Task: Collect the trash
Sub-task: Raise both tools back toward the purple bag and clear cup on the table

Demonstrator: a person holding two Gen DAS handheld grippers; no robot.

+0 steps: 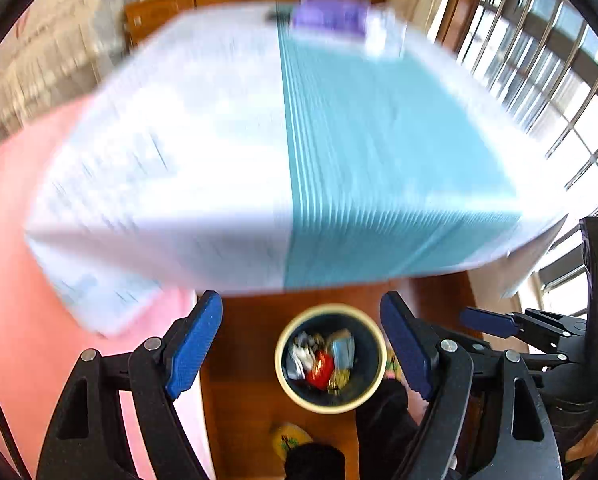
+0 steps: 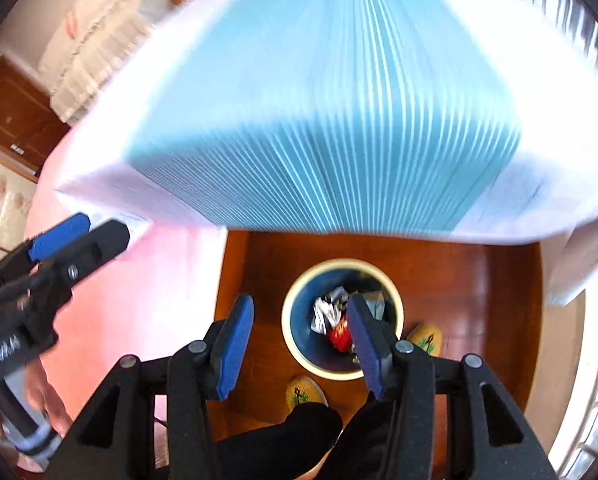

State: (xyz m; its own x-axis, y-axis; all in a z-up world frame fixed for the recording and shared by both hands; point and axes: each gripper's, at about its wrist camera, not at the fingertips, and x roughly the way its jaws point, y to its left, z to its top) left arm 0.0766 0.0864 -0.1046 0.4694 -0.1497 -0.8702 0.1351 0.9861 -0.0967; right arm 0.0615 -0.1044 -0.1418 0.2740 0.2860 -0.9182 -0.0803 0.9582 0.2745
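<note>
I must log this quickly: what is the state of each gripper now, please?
Left gripper: open, holding nothing, above the trash bin.
Right gripper: open, holding nothing, above the same bin.

Below both grippers: open floor (image 2: 459,280) w/ trash bin (image 1: 283,364), mouth unobstructed. Ahead/above: table edge (image 2: 299,216) overhangs, blocking fwd passage. Behind bin: person's slippered feet (image 2: 305,392). Left gripper (image 1: 301,344) jaws empty; right gripper (image 2: 299,346) likewise.

Glossy wood floor (image 2: 479,280); matt cloth bedspread (image 1: 239,140) (striped part ribbed).
</note>
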